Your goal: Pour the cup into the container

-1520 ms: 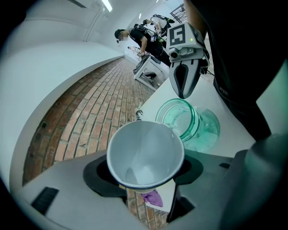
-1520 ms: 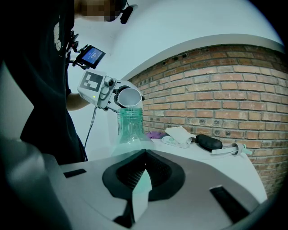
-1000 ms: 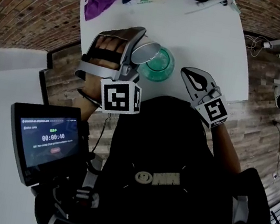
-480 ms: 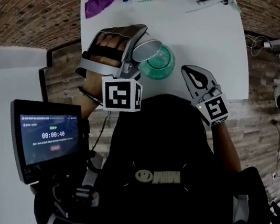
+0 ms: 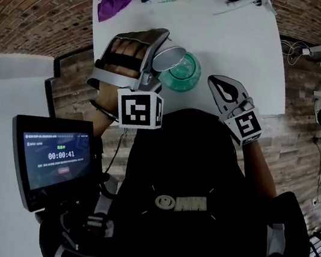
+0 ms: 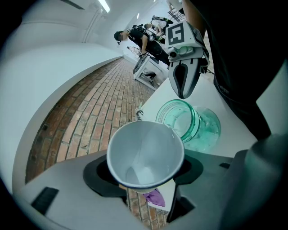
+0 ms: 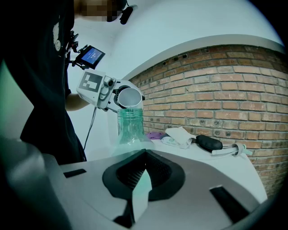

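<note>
Cup (image 6: pixel 145 155) is pinched in the left tongs (image 6: pixel 144 179), one jaw on each side of its wall. It is tipped well over, with its lip just above the jar (image 6: pixel 186 119) mouth. Jar sits upright on the worktop (image 5: pixel 242 41), just ahead of the left tongs' tips and under the cup. We look straight into the cup from the left gripper view: white inside, and we see little or nothing left in it. Jar contents are hard to read through the green glass.

Right tongs (image 7: pixel 141 179) are pressed together with nothing in them. They are held near the jar, tips aimed at it, not touching.

We judge the step as pouring, near its end. Next move, as we see it: hold the tilt until the last drops fall, then roll the left tongs back to right the cup. Keep the lip clear of the jar rim.
</note>
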The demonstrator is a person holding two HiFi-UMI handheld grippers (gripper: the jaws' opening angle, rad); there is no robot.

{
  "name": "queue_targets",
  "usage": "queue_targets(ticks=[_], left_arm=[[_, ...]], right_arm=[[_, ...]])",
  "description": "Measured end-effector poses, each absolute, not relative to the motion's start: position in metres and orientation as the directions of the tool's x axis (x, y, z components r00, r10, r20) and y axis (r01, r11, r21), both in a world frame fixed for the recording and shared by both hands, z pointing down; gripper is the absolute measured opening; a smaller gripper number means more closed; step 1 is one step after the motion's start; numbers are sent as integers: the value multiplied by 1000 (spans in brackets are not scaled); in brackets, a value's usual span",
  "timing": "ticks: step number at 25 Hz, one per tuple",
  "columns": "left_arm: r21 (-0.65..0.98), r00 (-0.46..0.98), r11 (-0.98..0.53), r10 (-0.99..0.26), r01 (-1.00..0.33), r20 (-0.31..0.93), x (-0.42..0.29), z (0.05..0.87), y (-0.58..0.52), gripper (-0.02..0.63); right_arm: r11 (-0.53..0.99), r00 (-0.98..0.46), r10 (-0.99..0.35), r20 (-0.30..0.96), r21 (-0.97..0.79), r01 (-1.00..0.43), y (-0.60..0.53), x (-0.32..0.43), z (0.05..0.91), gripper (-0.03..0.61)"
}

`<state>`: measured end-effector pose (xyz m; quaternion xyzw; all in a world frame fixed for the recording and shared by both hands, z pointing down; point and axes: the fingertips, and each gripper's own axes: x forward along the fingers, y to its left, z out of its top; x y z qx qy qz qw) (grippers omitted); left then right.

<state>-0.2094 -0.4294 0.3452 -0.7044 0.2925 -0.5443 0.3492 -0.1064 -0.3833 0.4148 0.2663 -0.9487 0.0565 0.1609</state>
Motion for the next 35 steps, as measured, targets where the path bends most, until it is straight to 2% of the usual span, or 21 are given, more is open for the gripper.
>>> queue_targets(ticks=[35], left_arm=[[-830, 225, -558, -810, -15, 541, -209, 345, -430, 302]], right_arm=[[856, -810, -481, 336, -19, -517, -383, -107, 415, 4]])
